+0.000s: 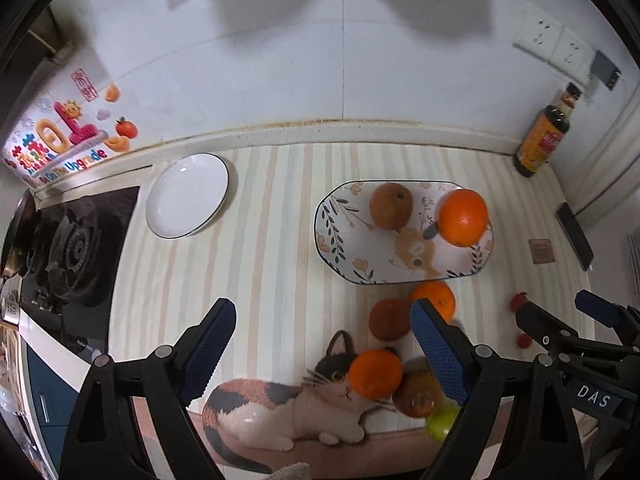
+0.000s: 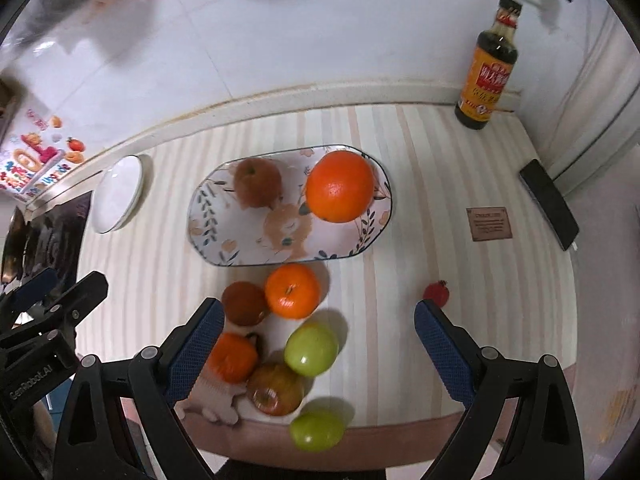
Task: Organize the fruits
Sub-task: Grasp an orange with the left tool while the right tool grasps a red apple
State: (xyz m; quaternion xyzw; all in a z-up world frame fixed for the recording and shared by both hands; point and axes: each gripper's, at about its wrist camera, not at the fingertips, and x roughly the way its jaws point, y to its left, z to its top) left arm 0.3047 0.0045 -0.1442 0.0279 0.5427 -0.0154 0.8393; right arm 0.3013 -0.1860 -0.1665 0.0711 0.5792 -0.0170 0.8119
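We look steeply down on a kitchen counter from two hand-held grippers. The left gripper (image 1: 324,344) hangs with its blue pads spread wide and nothing between them; the right gripper (image 2: 316,344) is likewise released and empty, its jaws framing the loose fruit below.

On the patterned oval plate (image 2: 208,236) sit a large orange (image 2: 340,186) and a brown pear (image 2: 257,184), apart from each other. Just in front of the plate, on the striped mat (image 2: 400,208), we see a cluster: a smaller orange (image 2: 292,290) touching a brown fruit (image 2: 243,303), a third orange (image 2: 234,358), a reddish apple (image 2: 275,390) and two green apples (image 2: 311,349) (image 2: 318,430), the nearer one at the mat's front edge. A small red fruit (image 2: 437,291) lies alone to the right.

An empty white plate (image 1: 187,195) rests left of the oval one, near the gas hob (image 1: 72,256). Bare mat lies between the two plates and to the right of the fruit; the tiled wall closes the back.

A sauce bottle (image 2: 486,68) with a yellow label in Chinese characters stands in the far right corner. We read "DAS" on the right gripper's body in the left view, "GenRobot.AI" on the left gripper's in the right view, and "Upgrade" on a wall sticker (image 1: 60,148).
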